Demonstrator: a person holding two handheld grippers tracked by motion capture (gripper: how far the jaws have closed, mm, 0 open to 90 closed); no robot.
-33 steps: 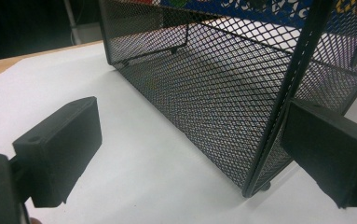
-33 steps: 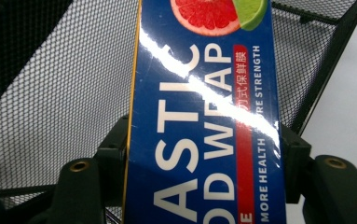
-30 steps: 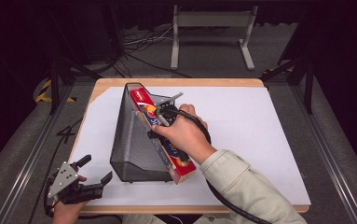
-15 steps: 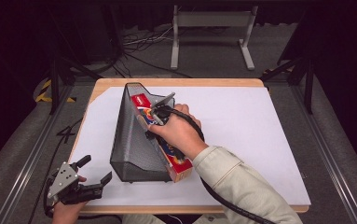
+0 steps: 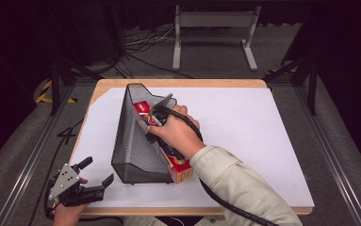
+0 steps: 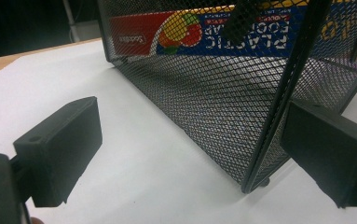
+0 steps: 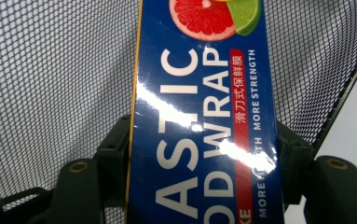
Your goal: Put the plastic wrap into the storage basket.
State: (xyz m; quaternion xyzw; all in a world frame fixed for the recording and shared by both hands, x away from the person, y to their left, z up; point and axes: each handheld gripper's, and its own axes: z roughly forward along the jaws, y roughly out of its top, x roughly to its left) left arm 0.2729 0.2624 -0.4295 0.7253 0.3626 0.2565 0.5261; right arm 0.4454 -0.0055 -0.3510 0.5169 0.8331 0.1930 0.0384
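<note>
R gripper (image 5: pixel 155 123) clamping long blue-red cardboard plastic-wrap box (image 5: pixel 176 162), lying slanted in black wire-mesh file holder (image 5: pixel 133 150), long axis running near-far, near end sticking out. L gripper (image 5: pixel 93 178) hanging open near table corner.

There was one mesh rack (image 5: pixel 133 146) on the table, and one box (image 5: pixel 178 167) of plastic wrap lay in it. Two grippers were in use, the left gripper (image 5: pixel 96 174) and the right gripper (image 7: pixel 204 154), one to each hand. One white sheet (image 5: pixel 263 141) covered the one wooden table (image 5: pixel 178 84), and one metal stand (image 5: pixel 213 28) stood on the floor beyond.
</note>
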